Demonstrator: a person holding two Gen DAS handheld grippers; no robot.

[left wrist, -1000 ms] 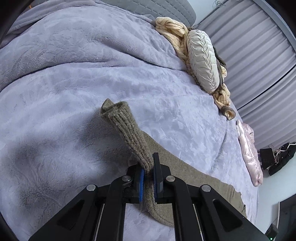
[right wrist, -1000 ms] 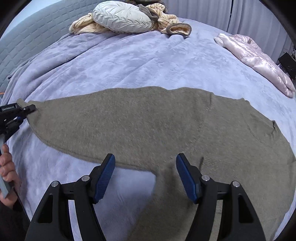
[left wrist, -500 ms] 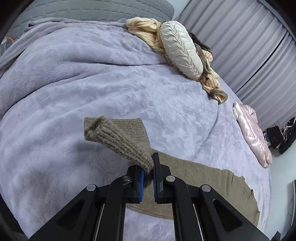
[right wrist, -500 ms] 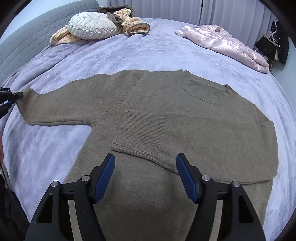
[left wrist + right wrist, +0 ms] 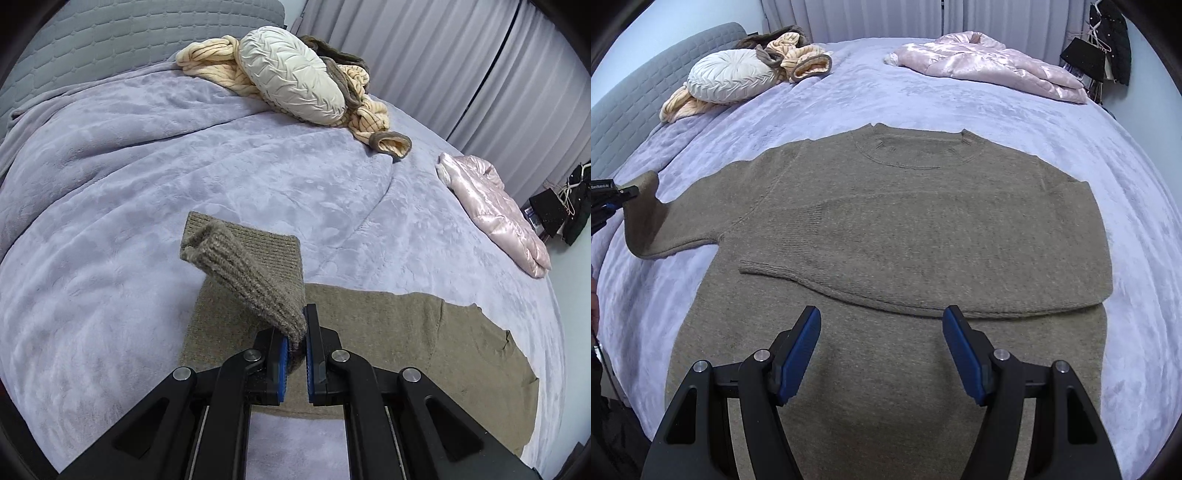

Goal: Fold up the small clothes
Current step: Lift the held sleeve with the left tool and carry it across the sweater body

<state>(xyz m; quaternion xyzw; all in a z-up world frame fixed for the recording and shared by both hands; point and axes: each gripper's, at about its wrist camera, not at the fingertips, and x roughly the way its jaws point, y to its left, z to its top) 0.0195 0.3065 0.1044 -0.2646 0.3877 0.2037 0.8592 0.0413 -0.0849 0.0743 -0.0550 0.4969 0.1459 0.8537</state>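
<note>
Only my right view shows the whole olive-brown sweater [image 5: 916, 236] spread flat on the lavender bed [image 5: 923, 99], one sleeve [image 5: 849, 266] already folded across its chest, with my right claw [image 5: 881, 354] hanging wide open and empty above the hem. My left view instead shows, close up, my left claw [image 5: 295, 354] clamped shut on the ribbed cuff [image 5: 243, 273] of the other sleeve, lifted off the bed and doubled over. At 12 o'clock a cream pillow [image 5: 295, 77] lies on a striped peach garment [image 5: 210, 62], and at 2 o'clock a pink jacket [image 5: 495, 206]; neither touches the sweater.
</note>
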